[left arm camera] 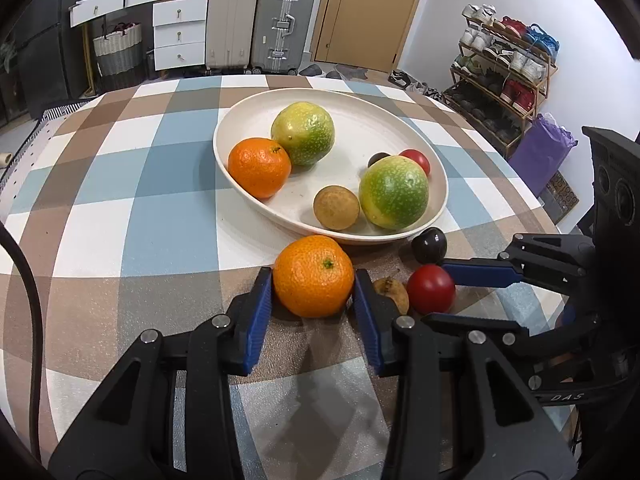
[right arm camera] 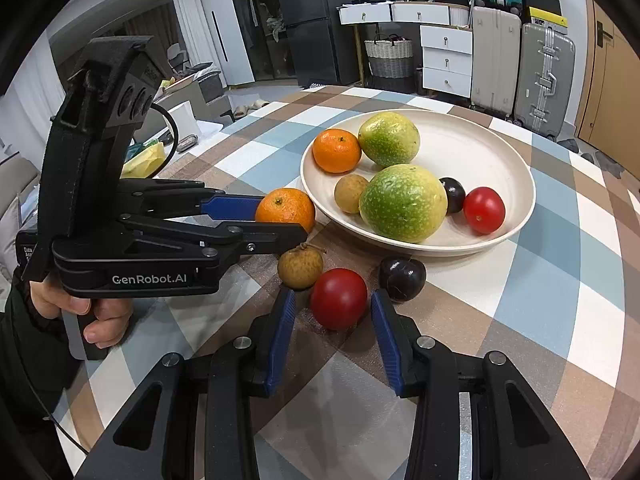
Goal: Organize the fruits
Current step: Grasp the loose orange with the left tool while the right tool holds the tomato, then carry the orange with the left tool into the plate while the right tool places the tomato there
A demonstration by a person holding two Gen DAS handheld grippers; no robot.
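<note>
While your left gripper (left arm camera: 313, 280) sits low at the bottom centre of its own view, its blue pads (left arm camera: 262, 300) press both sides of an orange mandarin (left arm camera: 313, 276) resting on the checked tablecloth (left arm camera: 120, 208), just in front of the white plate (left arm camera: 438, 168). In the right wrist view that same gripper reaches in level from the left edge, and your hand (right arm camera: 96, 312) wraps its grip at lower left.

Your right gripper (right arm camera: 333, 308) stands released: its jaws straddle a red tomato (right arm camera: 338, 298) on the cloth, with a gap showing on each side. A brown longan (right arm camera: 300, 266) lies just left of the tomato and a dark plum (right arm camera: 402, 278) just right of it, near the plate's rim.

On the plate, up and right of centre, sit another mandarin (right arm camera: 336, 150), two green-yellow fruits (right arm camera: 402, 202), a longan (right arm camera: 350, 193), a dark plum (right arm camera: 454, 195) and a second tomato (right arm camera: 484, 210).

Suitcases (right arm camera: 542, 80) and white drawers (right arm camera: 446, 60) stand along the upper right of the frame.
</note>
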